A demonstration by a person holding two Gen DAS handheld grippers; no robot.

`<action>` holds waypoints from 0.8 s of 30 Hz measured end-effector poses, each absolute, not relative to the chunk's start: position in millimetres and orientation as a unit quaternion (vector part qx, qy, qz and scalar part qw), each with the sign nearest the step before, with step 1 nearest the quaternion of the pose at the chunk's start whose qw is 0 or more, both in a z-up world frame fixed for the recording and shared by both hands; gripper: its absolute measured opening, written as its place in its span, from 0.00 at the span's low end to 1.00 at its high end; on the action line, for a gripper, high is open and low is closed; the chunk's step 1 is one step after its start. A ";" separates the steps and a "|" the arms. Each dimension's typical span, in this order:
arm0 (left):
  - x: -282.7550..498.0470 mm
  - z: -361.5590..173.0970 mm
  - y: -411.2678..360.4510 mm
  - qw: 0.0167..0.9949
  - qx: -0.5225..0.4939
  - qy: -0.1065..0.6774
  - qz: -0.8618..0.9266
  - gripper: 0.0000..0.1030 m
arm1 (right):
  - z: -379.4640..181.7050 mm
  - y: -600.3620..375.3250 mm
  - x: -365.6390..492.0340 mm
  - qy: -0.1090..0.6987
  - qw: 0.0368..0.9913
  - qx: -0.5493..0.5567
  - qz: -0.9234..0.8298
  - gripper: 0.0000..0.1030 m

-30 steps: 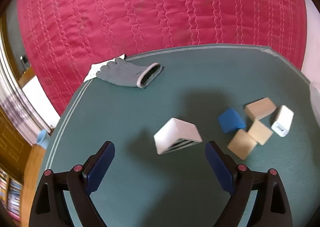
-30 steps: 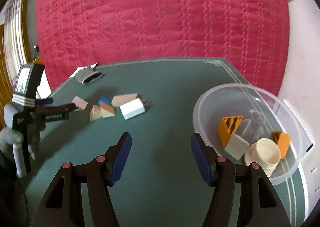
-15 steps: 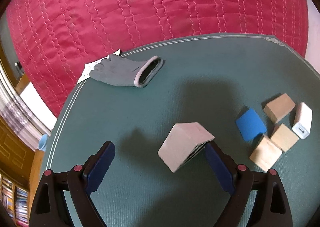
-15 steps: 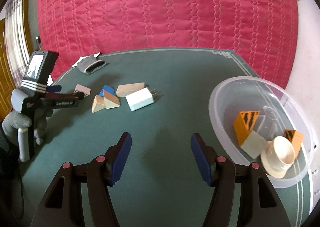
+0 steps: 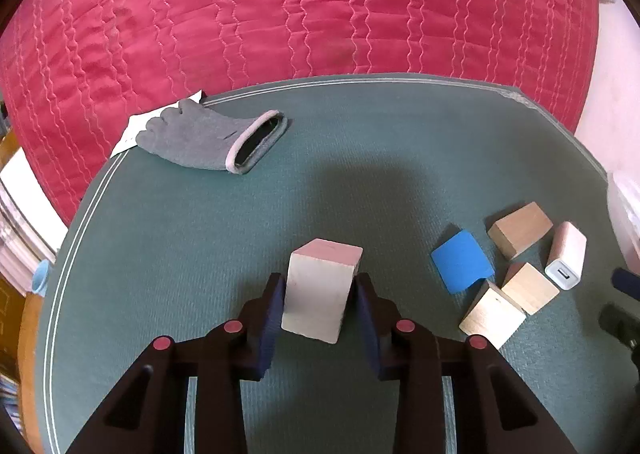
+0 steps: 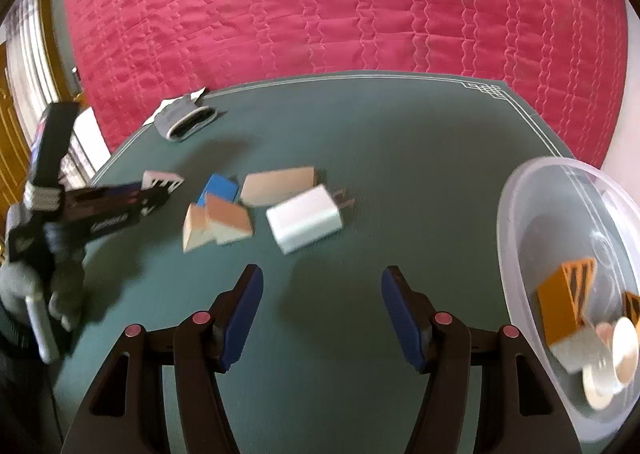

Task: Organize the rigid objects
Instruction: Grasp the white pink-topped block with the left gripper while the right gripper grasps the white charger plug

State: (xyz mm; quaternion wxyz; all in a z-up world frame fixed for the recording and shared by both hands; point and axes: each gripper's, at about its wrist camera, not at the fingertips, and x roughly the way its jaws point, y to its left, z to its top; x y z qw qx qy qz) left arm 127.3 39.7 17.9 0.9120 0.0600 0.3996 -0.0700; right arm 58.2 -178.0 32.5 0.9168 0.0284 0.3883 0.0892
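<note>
Blue-padded left gripper (image 5: 320, 294) is clamped on the pale wedge block (image 5: 322, 290), one pad flat against each side, block sitting on the green table mat (image 5: 360, 173). Right gripper (image 6: 322, 310) is spread wide with nothing between the pads, hovering over bare mat.

Left wrist view, near to far: just right of the gripped block is a loose cluster, namely three wooden blocks (image 5: 520, 234), a blue block (image 5: 460, 262) and a white charger (image 5: 566, 260). Two of the wooden blocks touch each other; the blue one sits against the nearest of them. Further back, near the mat's far left edge, a grey glove (image 5: 208, 137) lies on a white slip of paper (image 5: 136, 129). Behind the table, red quilted fabric (image 5: 320, 13).

Right wrist view: same cluster ahead and left of my open pads, with the charger (image 6: 304, 217) closest, prongs pointing away, then wooden blocks (image 6: 218, 221), blue block (image 6: 220, 187), and a longer wooden piece (image 6: 276, 185). Left gripper (image 6: 160, 193) shows at far left with the wedge block (image 6: 162, 178) at its tips. View is motion-blurred. Clear plastic bowl (image 6: 516, 213) at the right edge holds an orange block with black stripes (image 6: 564, 298), a second orange piece (image 6: 632, 306), a pale block (image 6: 576, 350) and a cream cup (image 6: 624, 346), bunched together at the near side. Glove (image 6: 186, 119) far back left.
</note>
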 end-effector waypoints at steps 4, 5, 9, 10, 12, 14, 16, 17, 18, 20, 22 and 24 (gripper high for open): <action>122.5 19.0 41.3 0.914 0.054 0.397 -0.071 0.35 | 31.6 -171.3 77.4 0.390 0.916 0.020 0.089 0.61; 121.0 19.1 40.8 0.914 0.055 0.396 -0.071 0.35 | 31.1 -170.2 79.9 0.390 0.916 0.017 0.090 0.61; 119.9 19.1 41.2 0.915 0.052 0.393 -0.071 0.35 | 28.5 -161.1 97.8 0.400 0.911 0.004 0.101 0.61; 120.0 19.0 41.6 0.915 0.052 0.393 -0.071 0.35 | 27.3 -160.1 99.5 0.403 0.909 0.003 0.104 0.61; 120.5 19.2 42.3 0.916 0.050 0.393 -0.071 0.35 | 23.4 -157.3 107.2 0.413 0.904 -0.001 0.106 0.61; 120.4 19.6 42.8 0.916 0.048 0.392 -0.071 0.35 | 22.9 -155.6 110.1 0.413 0.905 -0.007 0.105 0.61; 120.0 19.7 42.7 0.916 0.047 0.392 -0.071 0.35 | 22.2 -154.0 111.3 0.414 0.904 -0.011 0.101 0.61; 119.7 19.7 42.4 0.916 0.048 0.392 -0.071 0.35 | 22.1 -153.3 112.4 0.414 0.905 -0.014 0.099 0.61; 119.7 19.6 42.2 0.916 0.048 0.392 -0.071 0.35 | 21.9 -152.9 112.9 0.414 0.905 -0.015 0.098 0.61; 119.0 19.8 42.5 0.916 0.048 0.392 -0.071 0.35 | 21.7 -152.0 113.4 0.414 0.905 -0.017 0.096 0.61; 118.9 19.6 42.3 0.916 0.048 0.392 -0.071 0.35 | 21.4 -151.3 113.2 0.414 0.905 -0.020 0.094 0.60; 118.6 19.5 42.3 0.916 0.048 0.392 -0.071 0.35 | 21.6 -151.0 112.5 0.414 0.906 -0.021 0.091 0.58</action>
